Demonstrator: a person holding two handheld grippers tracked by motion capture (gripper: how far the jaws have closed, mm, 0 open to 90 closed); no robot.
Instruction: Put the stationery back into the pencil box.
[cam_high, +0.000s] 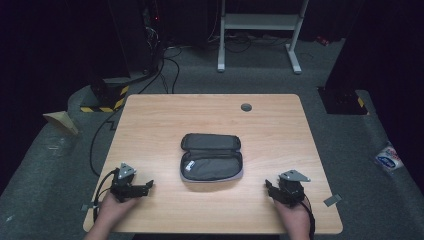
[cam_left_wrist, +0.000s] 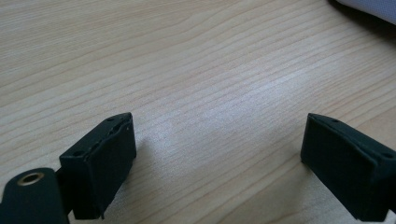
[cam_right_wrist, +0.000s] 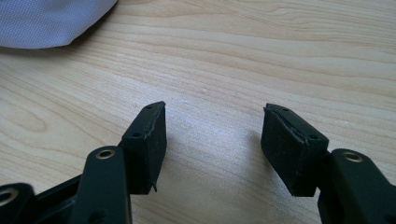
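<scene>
1. The wooden table (cam_high: 150, 115) holds a grey pouch (cam_high: 212, 157) at its centre, between the two grippers and well apart from each.
2. The pouch lies unzipped; its lid is folded back, and I cannot tell whether anything is inside.
3. The left gripper (cam_high: 146, 187) and right gripper (cam_high: 268, 189) rest near the front edge, jaws spread wide, holding nothing.
4. Risk, as I judge it: soft fabric could bunch or slide if pinched from one side only.

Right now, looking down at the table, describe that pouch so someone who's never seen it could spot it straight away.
Start with the light wooden table and look to its middle, between the left tongs and right tongs. There lies a dark grey zip pouch, flat and opened out, its two halves one behind the other. It is the sole soft, rounded thing there, with a small white tag.
</scene>
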